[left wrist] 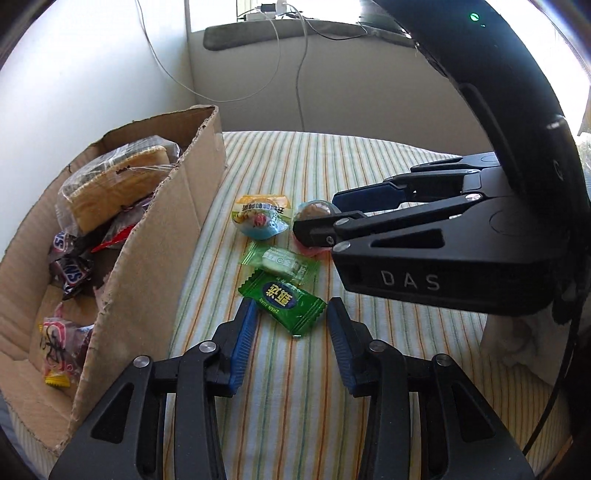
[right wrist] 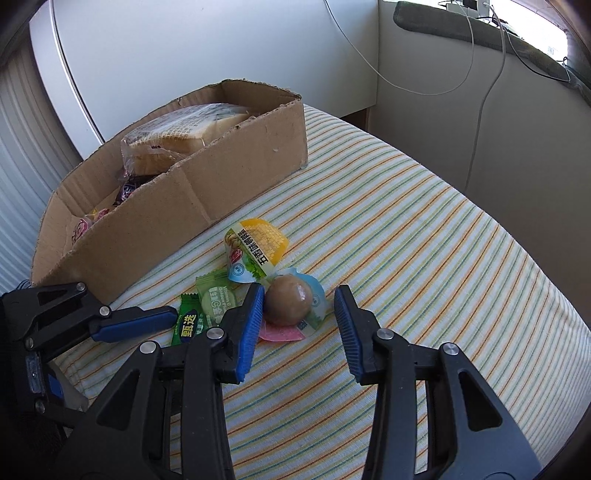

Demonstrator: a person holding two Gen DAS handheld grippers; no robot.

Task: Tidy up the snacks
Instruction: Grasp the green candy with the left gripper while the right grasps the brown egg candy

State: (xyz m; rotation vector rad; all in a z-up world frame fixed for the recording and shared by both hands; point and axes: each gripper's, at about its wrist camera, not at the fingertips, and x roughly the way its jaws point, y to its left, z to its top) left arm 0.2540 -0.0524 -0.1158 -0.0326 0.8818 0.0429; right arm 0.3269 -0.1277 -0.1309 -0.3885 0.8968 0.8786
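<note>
Two open grippers work the striped cloth: right gripper straddles a wrapped egg, ungripped, left gripper empty near a green candy; closing, then the cardboard box, likely follows.

Bright daylight enters from the blown-out white window. Both views are sharp. Fisheye edges bend and darken.

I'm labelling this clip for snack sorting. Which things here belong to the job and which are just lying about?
Job: box, green candy, pale green candy, brown egg pack, yellow egg pack.
Lying about: cables, striped cloth.
</note>
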